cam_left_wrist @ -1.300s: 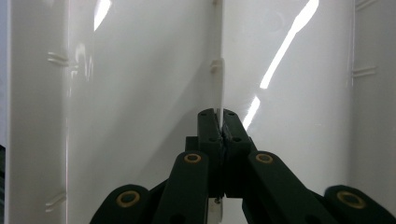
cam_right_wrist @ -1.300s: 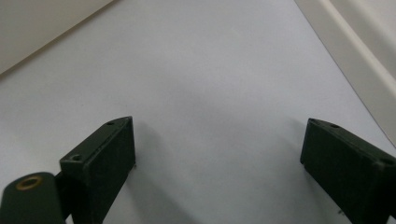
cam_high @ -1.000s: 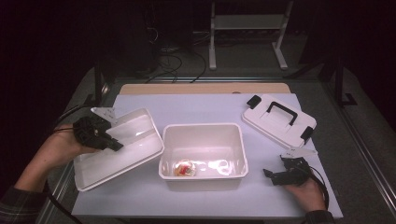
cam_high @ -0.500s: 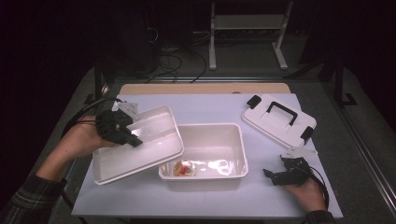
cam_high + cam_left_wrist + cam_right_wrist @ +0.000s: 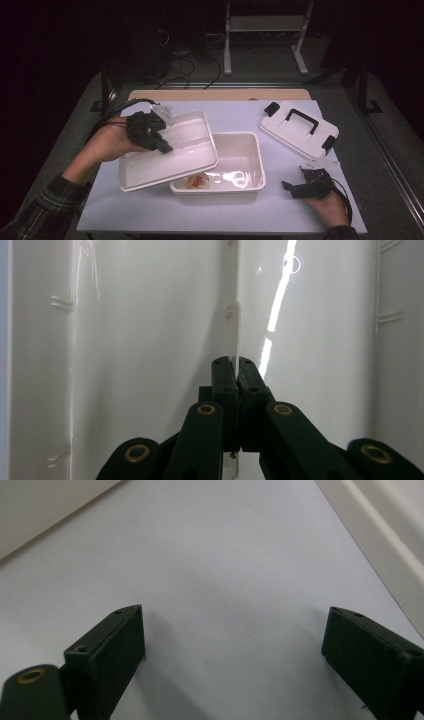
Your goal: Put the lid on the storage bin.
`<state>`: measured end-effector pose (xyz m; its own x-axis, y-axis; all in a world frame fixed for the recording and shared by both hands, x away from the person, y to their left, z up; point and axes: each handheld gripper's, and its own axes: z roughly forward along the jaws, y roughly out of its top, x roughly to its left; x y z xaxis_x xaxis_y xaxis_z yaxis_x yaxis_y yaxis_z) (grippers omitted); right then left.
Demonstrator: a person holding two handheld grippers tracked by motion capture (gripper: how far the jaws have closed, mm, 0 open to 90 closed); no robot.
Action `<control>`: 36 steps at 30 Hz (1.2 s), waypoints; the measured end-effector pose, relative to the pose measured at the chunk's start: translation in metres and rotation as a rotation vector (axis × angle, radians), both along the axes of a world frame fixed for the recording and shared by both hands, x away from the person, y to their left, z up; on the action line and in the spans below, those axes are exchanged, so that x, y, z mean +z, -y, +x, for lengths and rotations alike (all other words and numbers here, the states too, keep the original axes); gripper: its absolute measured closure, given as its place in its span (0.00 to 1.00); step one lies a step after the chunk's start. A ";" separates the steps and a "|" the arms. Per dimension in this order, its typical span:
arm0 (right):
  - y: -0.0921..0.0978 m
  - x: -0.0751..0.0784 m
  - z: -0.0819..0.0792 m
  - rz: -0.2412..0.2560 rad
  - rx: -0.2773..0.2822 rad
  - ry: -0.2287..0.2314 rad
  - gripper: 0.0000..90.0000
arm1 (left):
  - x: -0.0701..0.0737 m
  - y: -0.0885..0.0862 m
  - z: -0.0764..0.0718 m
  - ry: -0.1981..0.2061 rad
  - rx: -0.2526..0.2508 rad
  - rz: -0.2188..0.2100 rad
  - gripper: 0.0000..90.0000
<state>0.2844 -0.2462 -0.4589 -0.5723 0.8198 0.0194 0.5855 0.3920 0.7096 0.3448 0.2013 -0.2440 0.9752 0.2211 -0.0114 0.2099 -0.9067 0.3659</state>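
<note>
Fingers (image 5: 235, 375) of the left gripper (image 5: 161, 142) are pressed together on the thin upright rim of a white tray (image 5: 172, 160), which they hold lifted and tilted. In the high view the tray hangs over the left part of an open white bin (image 5: 239, 165), its right edge overlapping the bin's left rim, its near corner low toward the tabletop (image 5: 150, 210). In the left gripper view the tray's glossy white inside lies on both sides of the clamped rim. Inside the bin, near its front left, lies a small red and pale thing (image 5: 199, 181), too small to tell what it is. Near the bin's right front corner the right gripper (image 5: 290, 187) rests low on the tabletop's pale sheet, its fingers (image 5: 107, 652) wide apart with nothing between them. Farther back on the right lies a white lid (image 5: 300, 131) with a black handle and black clips, apart from the bin.
</note>
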 end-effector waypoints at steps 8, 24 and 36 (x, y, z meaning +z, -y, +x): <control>0.000 0.000 0.000 0.001 -0.001 -0.001 0.10 | 0.001 0.028 0.000 0.005 -0.060 -0.012 0.99; 0.000 0.000 0.000 0.002 -0.002 -0.003 0.10 | -0.010 0.086 0.007 -0.017 -0.157 -0.022 0.99; 0.000 0.000 0.000 0.003 -0.003 -0.004 0.10 | -0.032 0.111 0.014 -0.020 -0.180 0.007 0.99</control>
<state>0.2843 -0.2463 -0.4587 -0.5701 0.8212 0.0239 0.5896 0.3887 0.7080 0.3590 0.0902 -0.2762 0.9986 0.0431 -0.0301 0.0510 -0.9328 0.3568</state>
